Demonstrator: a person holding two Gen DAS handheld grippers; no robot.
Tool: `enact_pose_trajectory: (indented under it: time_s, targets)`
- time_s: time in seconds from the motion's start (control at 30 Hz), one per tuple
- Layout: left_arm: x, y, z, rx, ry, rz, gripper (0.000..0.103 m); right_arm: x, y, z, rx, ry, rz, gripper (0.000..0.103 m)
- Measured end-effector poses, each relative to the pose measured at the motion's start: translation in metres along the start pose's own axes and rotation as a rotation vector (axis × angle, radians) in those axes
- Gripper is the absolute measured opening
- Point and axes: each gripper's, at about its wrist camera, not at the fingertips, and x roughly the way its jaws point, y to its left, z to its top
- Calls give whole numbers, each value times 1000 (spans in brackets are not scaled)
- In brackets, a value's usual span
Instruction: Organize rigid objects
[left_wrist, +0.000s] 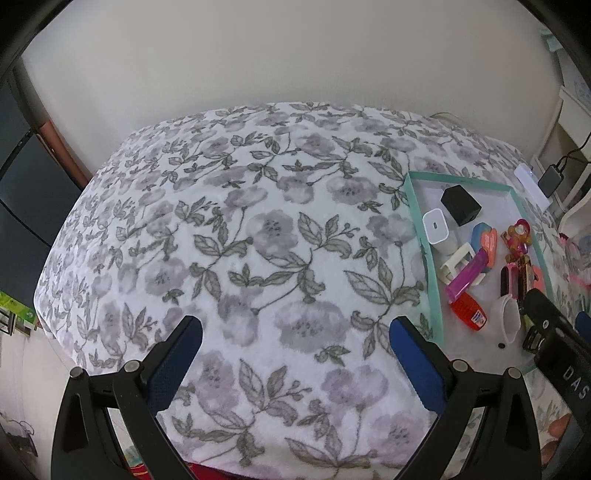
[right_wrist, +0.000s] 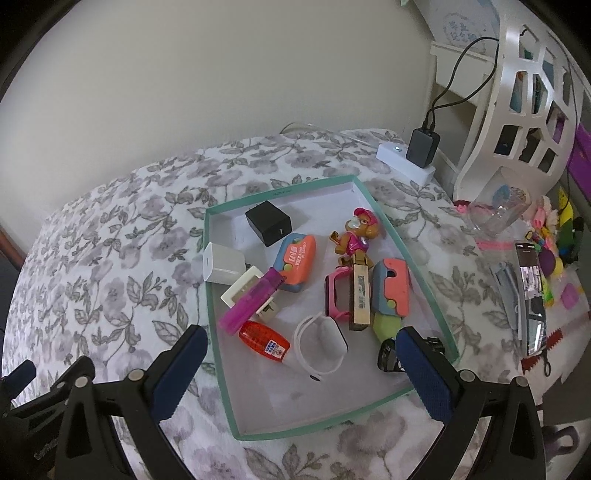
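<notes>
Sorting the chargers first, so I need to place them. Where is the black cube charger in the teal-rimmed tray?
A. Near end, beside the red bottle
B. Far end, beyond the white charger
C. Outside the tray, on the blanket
B: the black cube charger sits at the far end of the teal-rimmed tray, beyond the white charger.

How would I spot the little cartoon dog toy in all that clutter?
Find the shallow green-edged tray on the flowered blanket. Toward its far right side lies the dog toy: a brown figure in a pink cap, the only animal shape among boxy items.
</notes>
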Motion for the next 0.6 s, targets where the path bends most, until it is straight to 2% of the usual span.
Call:
enact_pose_trajectory:
  time_s: [0.6]
  targets:
    - [-6,7,-12,-6,-9,2,101,-6,3,-12,-24,2,-9,103]
